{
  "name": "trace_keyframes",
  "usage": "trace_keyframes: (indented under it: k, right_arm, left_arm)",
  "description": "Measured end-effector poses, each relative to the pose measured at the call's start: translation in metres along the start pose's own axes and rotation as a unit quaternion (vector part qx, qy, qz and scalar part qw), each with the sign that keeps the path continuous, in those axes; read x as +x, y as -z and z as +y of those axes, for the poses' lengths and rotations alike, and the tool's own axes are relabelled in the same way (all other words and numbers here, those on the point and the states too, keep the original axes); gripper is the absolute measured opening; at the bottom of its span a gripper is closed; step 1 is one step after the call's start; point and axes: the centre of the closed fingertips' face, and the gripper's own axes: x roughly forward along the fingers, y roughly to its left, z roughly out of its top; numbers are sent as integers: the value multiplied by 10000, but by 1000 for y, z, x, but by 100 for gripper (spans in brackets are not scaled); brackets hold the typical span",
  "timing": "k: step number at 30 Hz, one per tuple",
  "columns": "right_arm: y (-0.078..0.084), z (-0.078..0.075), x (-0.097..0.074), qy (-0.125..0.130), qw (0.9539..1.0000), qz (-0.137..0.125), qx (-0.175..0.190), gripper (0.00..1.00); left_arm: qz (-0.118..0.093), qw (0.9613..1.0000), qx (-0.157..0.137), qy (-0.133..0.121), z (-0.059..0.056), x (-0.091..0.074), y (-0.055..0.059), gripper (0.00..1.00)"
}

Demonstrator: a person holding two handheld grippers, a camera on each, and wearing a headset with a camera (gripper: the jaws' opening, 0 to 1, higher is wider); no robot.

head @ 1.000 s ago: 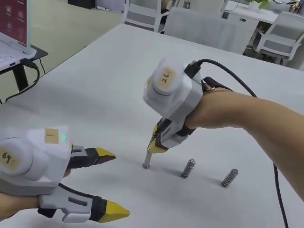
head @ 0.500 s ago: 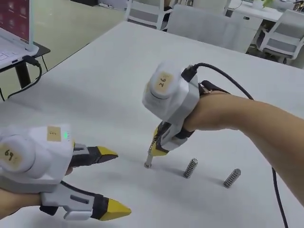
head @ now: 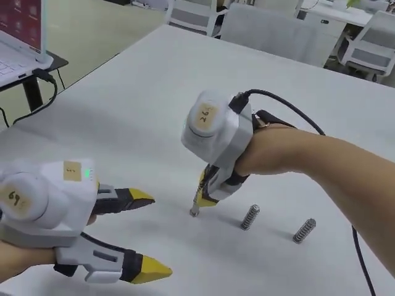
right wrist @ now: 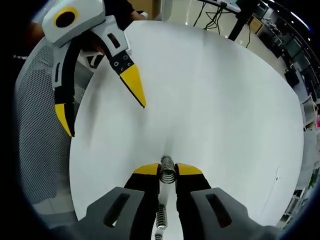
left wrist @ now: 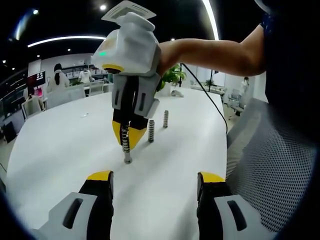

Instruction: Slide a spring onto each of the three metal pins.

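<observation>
Right claw (right wrist: 168, 171) pinching spring (right wrist: 168, 165), pin (left wrist: 128, 159) mostly hidden, left claw (left wrist: 156, 177) spread

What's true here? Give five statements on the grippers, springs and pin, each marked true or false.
1. The right gripper is shut on a spring. True.
2. The left gripper is shut. False: its jaws stand open, holding nothing.
3. Two other springs stand upright on the table. True.
4. The left gripper touches the pin. False: it is apart from it.
5. The held spring lies flat on the table. False: it is held upright at the pin.
</observation>
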Motion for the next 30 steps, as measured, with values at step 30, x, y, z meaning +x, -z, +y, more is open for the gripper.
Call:
trace_keyframes:
  k: [30]
  right_arm:
    - [6, 6, 23, -112, 9999, 59, 97, 9]
  left_arm:
    - [1, 10000, -38, 19, 1, 4, 1, 63]
